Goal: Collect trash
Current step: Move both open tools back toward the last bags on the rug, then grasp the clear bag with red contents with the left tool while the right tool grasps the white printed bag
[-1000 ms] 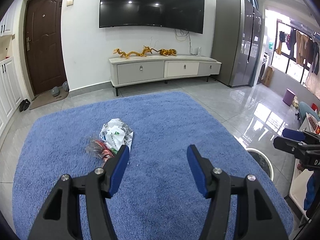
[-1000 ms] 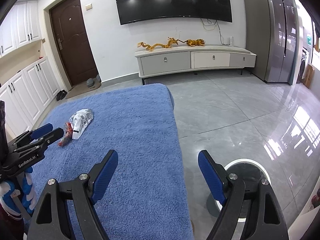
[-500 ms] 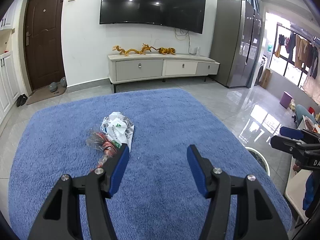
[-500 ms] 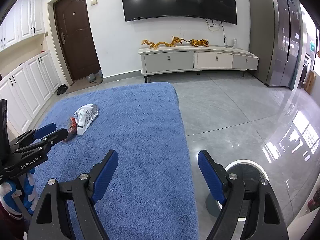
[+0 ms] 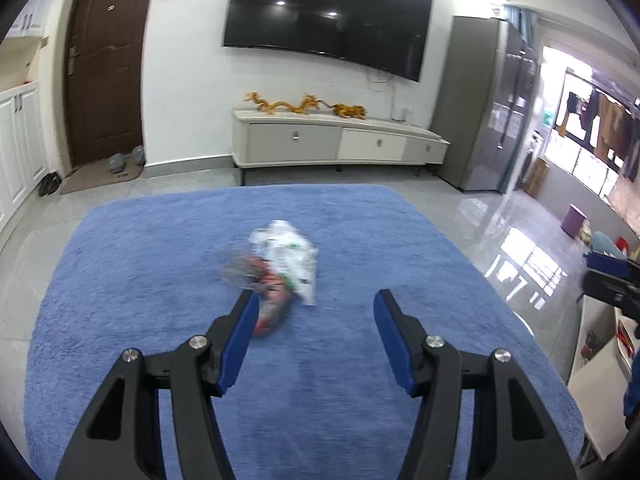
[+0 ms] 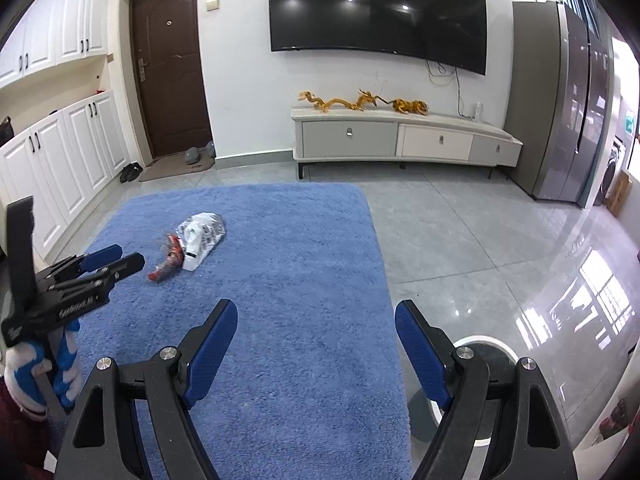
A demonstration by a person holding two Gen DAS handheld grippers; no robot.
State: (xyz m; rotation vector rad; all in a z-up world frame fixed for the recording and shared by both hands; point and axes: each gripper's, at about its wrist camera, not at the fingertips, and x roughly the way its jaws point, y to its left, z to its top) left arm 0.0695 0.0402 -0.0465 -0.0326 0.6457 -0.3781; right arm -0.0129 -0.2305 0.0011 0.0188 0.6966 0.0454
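Observation:
A crumpled white printed bag (image 5: 289,255) (image 6: 202,232) lies on the blue rug (image 5: 160,280) (image 6: 304,280), with a red snack wrapper (image 5: 272,304) (image 6: 167,260) against its near side. My left gripper (image 5: 314,312) hangs open above the rug just short of them, its left pad over the red wrapper's edge in the picture. From the right wrist view the left gripper (image 6: 116,258) points at the wrapper from the left. My right gripper (image 6: 314,322) is open over the rug's right edge, empty and well apart from the trash.
A round white-rimmed bin (image 6: 476,360) stands on the grey tile floor right of the rug. A low TV cabinet (image 5: 340,144) runs along the far wall, a tall grey fridge (image 6: 576,120) to its right, white cupboards (image 6: 60,152) at left. A gloved hand (image 6: 40,364) holds the left gripper.
Both grippers have shifted left across the room; the trash pile now sits nearer the middle of the left wrist view. Both stay open and nothing was picked up.

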